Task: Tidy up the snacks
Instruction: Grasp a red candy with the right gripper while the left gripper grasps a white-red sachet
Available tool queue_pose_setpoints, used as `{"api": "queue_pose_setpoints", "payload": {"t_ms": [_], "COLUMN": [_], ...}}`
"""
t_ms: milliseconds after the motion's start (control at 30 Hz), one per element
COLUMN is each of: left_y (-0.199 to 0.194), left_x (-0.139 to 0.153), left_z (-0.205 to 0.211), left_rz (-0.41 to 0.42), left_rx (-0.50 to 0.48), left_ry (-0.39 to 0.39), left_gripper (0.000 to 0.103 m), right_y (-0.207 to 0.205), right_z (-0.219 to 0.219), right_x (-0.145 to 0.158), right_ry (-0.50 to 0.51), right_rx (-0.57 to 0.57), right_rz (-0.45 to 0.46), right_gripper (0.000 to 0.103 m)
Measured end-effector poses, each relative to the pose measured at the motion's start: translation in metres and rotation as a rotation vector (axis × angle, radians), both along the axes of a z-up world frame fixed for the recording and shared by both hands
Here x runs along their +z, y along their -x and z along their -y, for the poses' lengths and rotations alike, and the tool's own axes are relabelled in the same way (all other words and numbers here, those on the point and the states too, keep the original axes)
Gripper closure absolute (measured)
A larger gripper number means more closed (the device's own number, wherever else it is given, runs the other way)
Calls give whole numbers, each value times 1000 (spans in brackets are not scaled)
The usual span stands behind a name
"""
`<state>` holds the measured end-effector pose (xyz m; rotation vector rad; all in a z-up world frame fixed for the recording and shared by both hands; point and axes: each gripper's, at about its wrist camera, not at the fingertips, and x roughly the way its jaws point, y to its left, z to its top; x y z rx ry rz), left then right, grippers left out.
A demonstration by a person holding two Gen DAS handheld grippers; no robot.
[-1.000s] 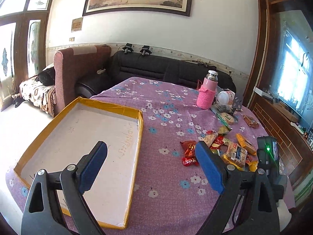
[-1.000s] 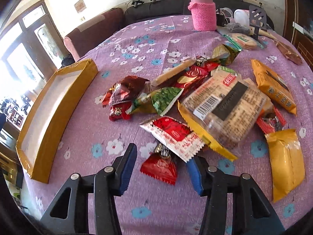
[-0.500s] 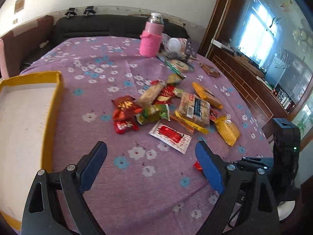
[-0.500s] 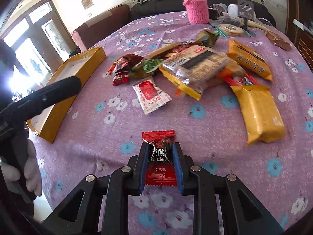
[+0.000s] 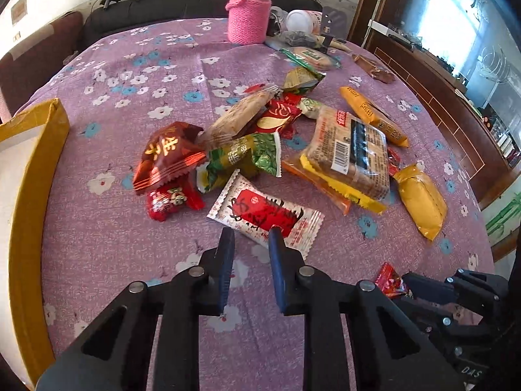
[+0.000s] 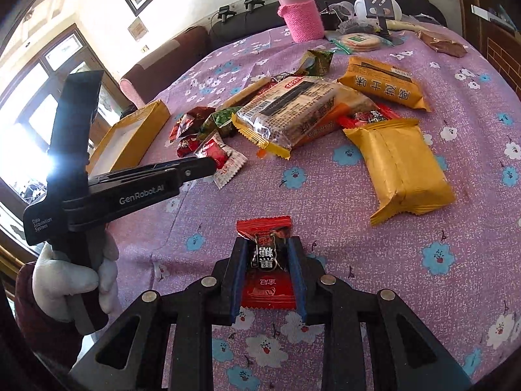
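A pile of snack packets lies on the purple flowered tablecloth (image 5: 136, 254). My left gripper (image 5: 249, 233) has its jaws nearly closed around the near edge of a white-and-red sachet (image 5: 265, 211), which still lies flat on the cloth. My right gripper (image 6: 267, 244) is shut on a small red candy packet (image 6: 265, 260), held just above the cloth; it also shows in the left wrist view (image 5: 389, 280). A yellow-rimmed cardboard tray (image 5: 35, 163) stands at the left, also seen in the right wrist view (image 6: 130, 140).
Near the sachet lie a dark red packet (image 5: 169, 156), a green packet (image 5: 244, 159), a clear biscuit pack (image 5: 351, 153) and a yellow packet (image 5: 420, 198). A pink flask (image 5: 249, 9) and clutter stand at the far edge. A wooden cabinet (image 5: 456, 97) borders the right.
My left gripper swung from the tray over to the snack pile and narrowed its jaws around the white-and-red sachet. My right gripper closed on the red candy packet and drew it back.
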<state>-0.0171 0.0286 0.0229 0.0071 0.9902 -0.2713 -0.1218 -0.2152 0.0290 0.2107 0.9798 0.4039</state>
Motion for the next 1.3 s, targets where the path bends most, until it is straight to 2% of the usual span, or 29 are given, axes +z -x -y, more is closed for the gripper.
{"api": "queue_pose_setpoints", "payload": {"t_ms": [200, 267, 300, 333, 367, 433, 567, 633, 733, 767, 867, 1000, 1067, 1200, 1233, 1267, 1300], "left_y": [3, -1, -4, -8, -12, -28, -49, -39, -22, -16, 2, 10, 3, -10, -10, -11, -11], "left_x": [8, 11, 13, 16, 18, 18, -2, -3, -1, 1, 9, 13, 9, -6, -6, -7, -7], "left_z": [-6, -3, -1, 2, 6, 16, 33, 32, 16, 8, -17, -34, -28, -4, -1, 1, 2], "left_rz": [8, 25, 32, 47, 64, 72, 26, 62, 53, 42, 31, 40, 41, 35, 61, 54, 44], "left_rx": [19, 9, 1, -12, -26, -30, -3, -20, -45, -53, -87, -26, -15, -77, -83, -90, -89], "left_ry": [23, 37, 40, 43, 40, -8, -215, -254, -282, -277, -184, -101, -110, -151, -138, -141, -135], "left_gripper": [83, 72, 60, 53, 52, 47, 47, 46, 47, 47, 47, 46, 46, 44, 44, 44, 50], "right_y": [0, 1, 1, 0, 0, -2, -3, -3, -4, -3, -3, -4, -4, -4, -4, -3, -3], "right_z": [-1, -2, -2, -2, -2, -3, -2, -1, 0, 0, 1, -3, -7, -16, -17, -19, -21], "right_x": [-1, -1, -1, -1, -1, -1, -2, -2, -2, -2, -2, -1, 0, 1, 2, 2, 3], "right_ry": [6, 5, 6, 7, 7, 6, 6, 1, -5, -7, -13, 3, 25, 78, 87, 98, 111], "right_rx": [3, 4, 4, 5, 5, 4, 2, 3, 6, 7, 10, 15, 15, 5, 2, 1, 3], "right_rz": [5, 5, 5, 6, 6, 7, 9, 8, 7, 7, 7, 10, 13, 13, 11, 11, 13], "right_gripper": [75, 75, 75, 75, 75, 75, 75, 75, 75, 75, 74, 71, 70, 70, 70, 70, 70]}}
